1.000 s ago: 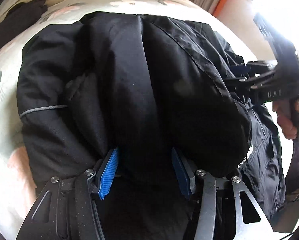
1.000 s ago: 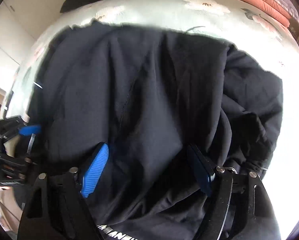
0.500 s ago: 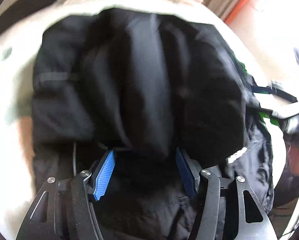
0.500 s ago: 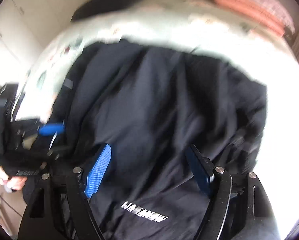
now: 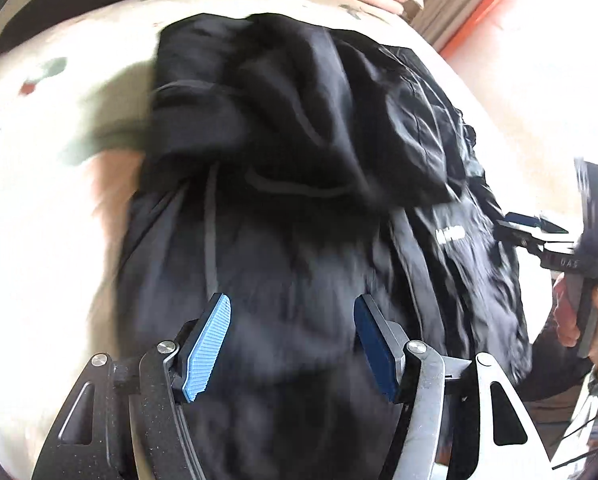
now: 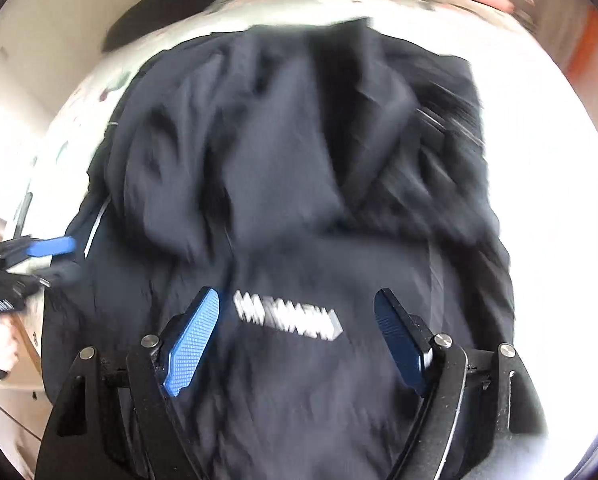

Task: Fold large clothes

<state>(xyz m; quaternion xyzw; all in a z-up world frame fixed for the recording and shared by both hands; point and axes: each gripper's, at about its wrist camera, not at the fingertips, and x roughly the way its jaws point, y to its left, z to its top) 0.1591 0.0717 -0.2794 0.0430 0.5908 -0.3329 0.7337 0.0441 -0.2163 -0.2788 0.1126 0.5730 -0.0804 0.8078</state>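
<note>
On the bed (image 5: pixel 39 208), a black jacket (image 5: pixel 307 208) lay half-folded, top bunched toward twelve o'clock; left gripper (image 5: pixel 293 344) and right gripper (image 6: pixel 297 338) were opening, empty; smoothing remained.

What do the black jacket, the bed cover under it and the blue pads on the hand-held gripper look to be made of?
Black jacket: thin woven synthetic, probably nylon or polyester shell, judging by its faint sheen and fine crinkles.
Bed cover: soft printed fabric, pale with floral blotches, matte; blur hides the weave.
Blue pads: ribbed or gridded moulded rubber or plastic, matte, on the right hand-held gripper.
</note>
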